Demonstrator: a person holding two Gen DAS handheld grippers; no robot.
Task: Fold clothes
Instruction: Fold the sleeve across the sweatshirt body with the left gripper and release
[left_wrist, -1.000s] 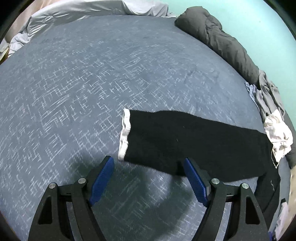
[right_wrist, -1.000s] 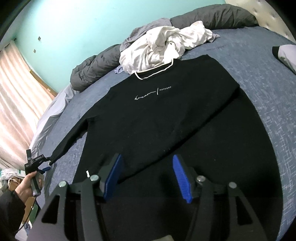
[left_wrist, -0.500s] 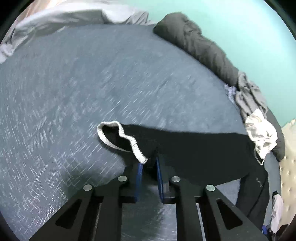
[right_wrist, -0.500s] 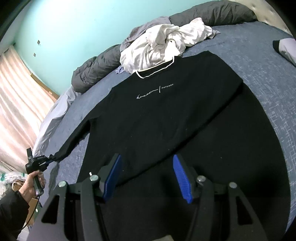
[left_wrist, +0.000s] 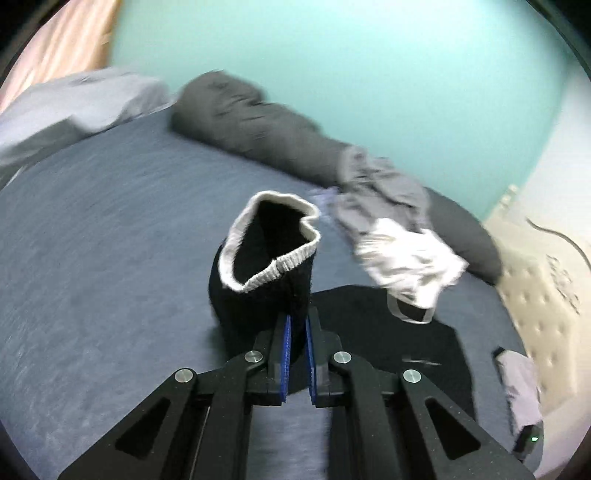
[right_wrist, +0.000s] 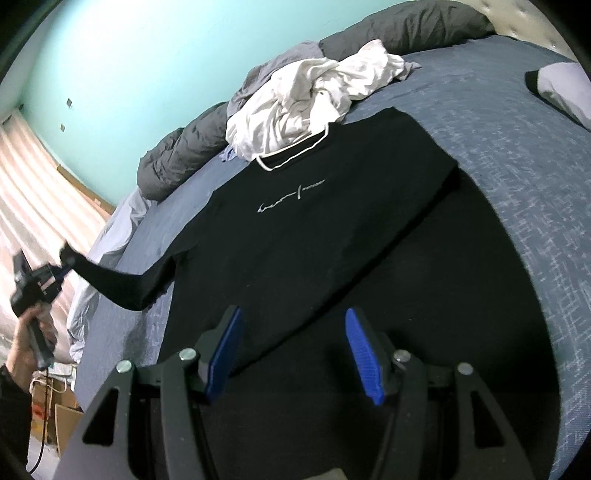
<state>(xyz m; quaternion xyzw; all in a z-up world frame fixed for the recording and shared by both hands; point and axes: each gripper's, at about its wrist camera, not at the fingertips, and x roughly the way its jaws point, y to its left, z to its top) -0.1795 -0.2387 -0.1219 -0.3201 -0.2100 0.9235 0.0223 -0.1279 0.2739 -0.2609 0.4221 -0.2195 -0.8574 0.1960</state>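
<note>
Two grippers: both were in sight, each carried by a person's hand over the bed (right_wrist: 524, 155).
Left gripper (left_wrist: 297, 328): its blue pads were pressed together on the black sleeve (left_wrist: 258, 284) just behind the white cuff (left_wrist: 271, 236), pinching the cloth.
Left hand (right_wrist: 35, 332): seen from the right wrist view, it gripped the tool's handle at the far left, off the edge of the bed, with the tool raised above the fist.
Sleeve: it ran taut and lifted off the bedding, from the pinched end down to the shoulder of the sweater; the cuff stood open above the pads.
Right gripper (right_wrist: 293, 354): its jaws stood spread, nothing between them, poised low over the lower part of the sweater and pointing downward along the garment.
Black sweater (right_wrist: 314, 229): it lay flat on the blue bedspread, front up, with a pale line of lettering across the chest and a white-edged collar toward the far side.
White garment (right_wrist: 306, 99): crumpled just beyond the collar, touching it.
Grey duvet (left_wrist: 258, 125): rolled up along the turquoise wall (left_wrist: 369, 66), with a grey garment (left_wrist: 384, 184) heaped against it.
Left wrist view: blurred, so fine detail was hard to make out.
</note>
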